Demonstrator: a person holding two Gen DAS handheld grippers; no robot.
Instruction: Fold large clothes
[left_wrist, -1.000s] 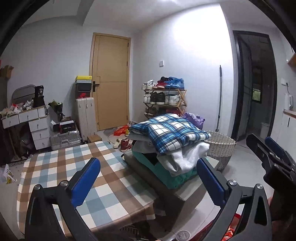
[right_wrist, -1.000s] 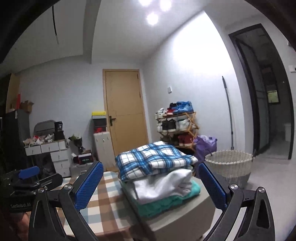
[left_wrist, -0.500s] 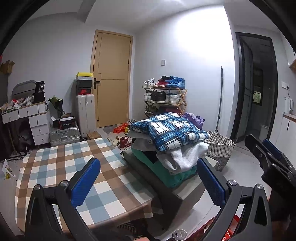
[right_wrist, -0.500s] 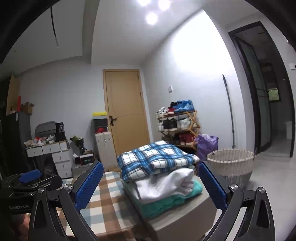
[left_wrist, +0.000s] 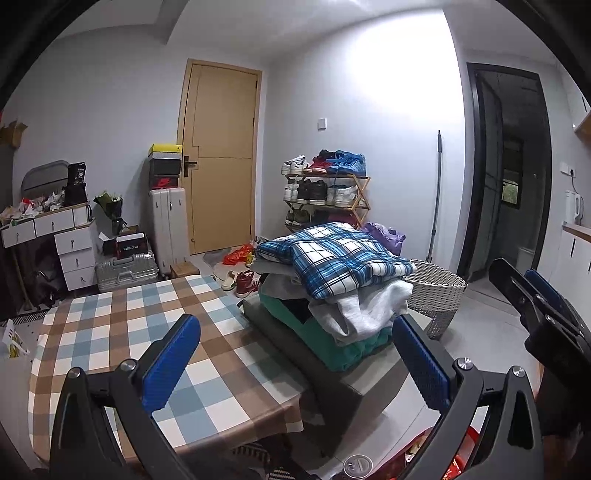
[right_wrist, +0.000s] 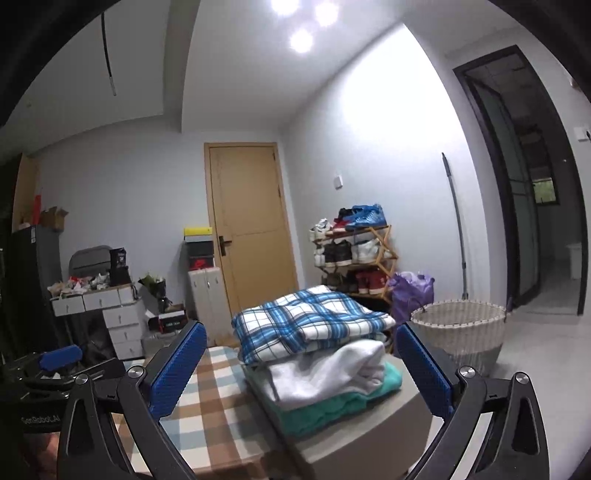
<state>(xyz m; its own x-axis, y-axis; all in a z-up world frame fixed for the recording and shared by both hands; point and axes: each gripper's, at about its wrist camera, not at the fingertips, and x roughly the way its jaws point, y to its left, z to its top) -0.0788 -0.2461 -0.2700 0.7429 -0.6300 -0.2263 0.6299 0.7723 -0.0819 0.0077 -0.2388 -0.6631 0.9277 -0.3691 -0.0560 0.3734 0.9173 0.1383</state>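
- Resting on a grey stool (left_wrist: 373, 384) just beside the checked tablecloth (left_wrist: 140, 332), the stack of clothes holds a blue plaid shirt (left_wrist: 332, 258) on top, a white sweatshirt (left_wrist: 365, 306) under it and a teal garment (left_wrist: 343, 347) at the bottom, all lying folded.
- The left gripper (left_wrist: 295, 362) hangs over the near edge of the table with its jaws spread wide and nothing between the blue pads.
- The right gripper (right_wrist: 299, 369) is just as wide open and empty; it shows again at the right edge of the left wrist view, held beside the left one.
- The stack lies straight ahead of the right gripper, framed between its fingers, but ahead and to the right of the left gripper, so the right one looks better lined up (a judgement from the framing only).
- The plaid shirt's long side runs roughly across the right gripper's line of sight.
- The tablecloth carries no garment, and a woven laundry basket (right_wrist: 458, 332) stands on the floor beyond the stool; this fits either a stack waiting to be taken or a finished pile.
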